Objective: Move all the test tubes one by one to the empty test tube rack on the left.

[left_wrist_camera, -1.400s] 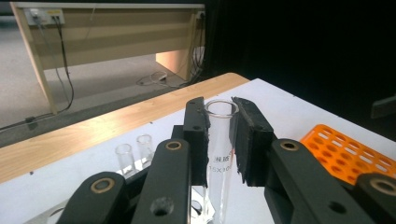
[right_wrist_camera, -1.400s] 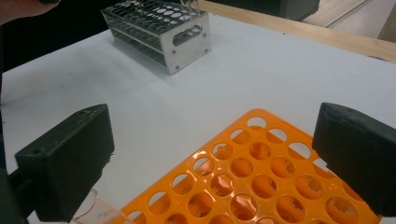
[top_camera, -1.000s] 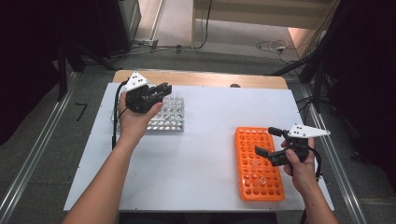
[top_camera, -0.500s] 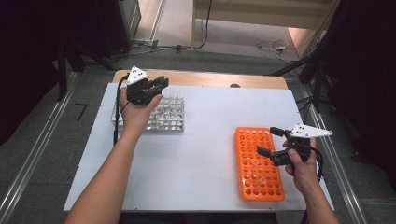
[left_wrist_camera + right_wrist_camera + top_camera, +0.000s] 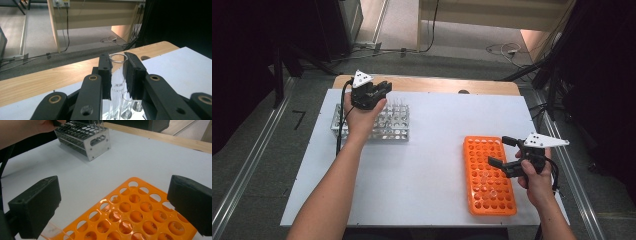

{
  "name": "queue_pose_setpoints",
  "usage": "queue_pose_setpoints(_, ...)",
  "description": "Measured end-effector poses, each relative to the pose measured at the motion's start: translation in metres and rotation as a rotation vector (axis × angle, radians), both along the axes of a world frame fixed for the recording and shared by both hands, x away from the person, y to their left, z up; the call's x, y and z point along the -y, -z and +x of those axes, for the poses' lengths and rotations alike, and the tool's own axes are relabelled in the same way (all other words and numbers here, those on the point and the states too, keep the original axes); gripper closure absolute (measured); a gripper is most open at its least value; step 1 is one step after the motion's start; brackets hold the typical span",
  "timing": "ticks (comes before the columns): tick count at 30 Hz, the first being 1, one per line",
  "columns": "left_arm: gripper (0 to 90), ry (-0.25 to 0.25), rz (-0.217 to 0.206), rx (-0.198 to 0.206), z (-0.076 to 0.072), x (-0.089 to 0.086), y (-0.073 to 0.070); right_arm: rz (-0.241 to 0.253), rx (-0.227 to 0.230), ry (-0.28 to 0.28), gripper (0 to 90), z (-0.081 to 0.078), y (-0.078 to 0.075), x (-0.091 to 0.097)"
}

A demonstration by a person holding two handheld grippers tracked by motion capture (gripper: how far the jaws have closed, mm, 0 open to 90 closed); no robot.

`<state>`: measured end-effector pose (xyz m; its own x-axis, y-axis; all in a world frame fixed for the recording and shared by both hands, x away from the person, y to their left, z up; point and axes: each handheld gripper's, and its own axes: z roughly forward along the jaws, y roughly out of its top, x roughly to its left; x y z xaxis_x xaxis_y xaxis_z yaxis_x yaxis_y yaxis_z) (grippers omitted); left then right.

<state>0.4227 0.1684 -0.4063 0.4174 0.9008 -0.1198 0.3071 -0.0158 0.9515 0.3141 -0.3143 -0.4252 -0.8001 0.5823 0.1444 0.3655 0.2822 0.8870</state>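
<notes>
Your left gripper [image 5: 117,72] pinches a clear glass test tube [image 5: 118,75] at the silver metal rack [image 5: 377,125]; transfer to the orange plastic rack [image 5: 489,175] remains. Right gripper [image 5: 507,155] is spread, empty.

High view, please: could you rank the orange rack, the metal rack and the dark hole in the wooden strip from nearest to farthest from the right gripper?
From the right gripper:
1. Orange rack, directly beneath its jaws, table's right.
2. Dark hole, on the wooden strip at the far edge.
3. Metal rack, far left, by the left gripper.
</notes>
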Motion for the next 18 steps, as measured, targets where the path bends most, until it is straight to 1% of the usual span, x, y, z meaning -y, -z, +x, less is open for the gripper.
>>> queue_pose_setpoints(6, 74.9, -0.007, 0.009, -0.014, 0.003, 0.001, 0.004, 0.001, 0.000, 0.000, 0.0, 0.000, 0.000, 0.000)
queue_pose_setpoints(11, 74.9, -0.003, 0.022, -0.025, 0.004, 0.003, 0.006, 0.001, 0.001, 0.003, 0.0, 0.000, 0.000, 0.001)
queue_pose_setpoints(16, 74.8, -0.010, 0.028, -0.055, 0.005, 0.003, 0.011, 0.000, 0.003, 0.001, 0.0, 0.000, 0.001, 0.000)
queue_pose_setpoints(17, 74.8, -0.005, 0.034, -0.068, 0.006, 0.004, 0.012, 0.000, 0.002, 0.001, 0.0, 0.000, 0.001, 0.000)
queue_pose_setpoints(18, 74.8, -0.005, 0.045, -0.070, 0.006, 0.005, 0.013, -0.001, 0.002, 0.001, 0.0, 0.000, 0.001, 0.000)
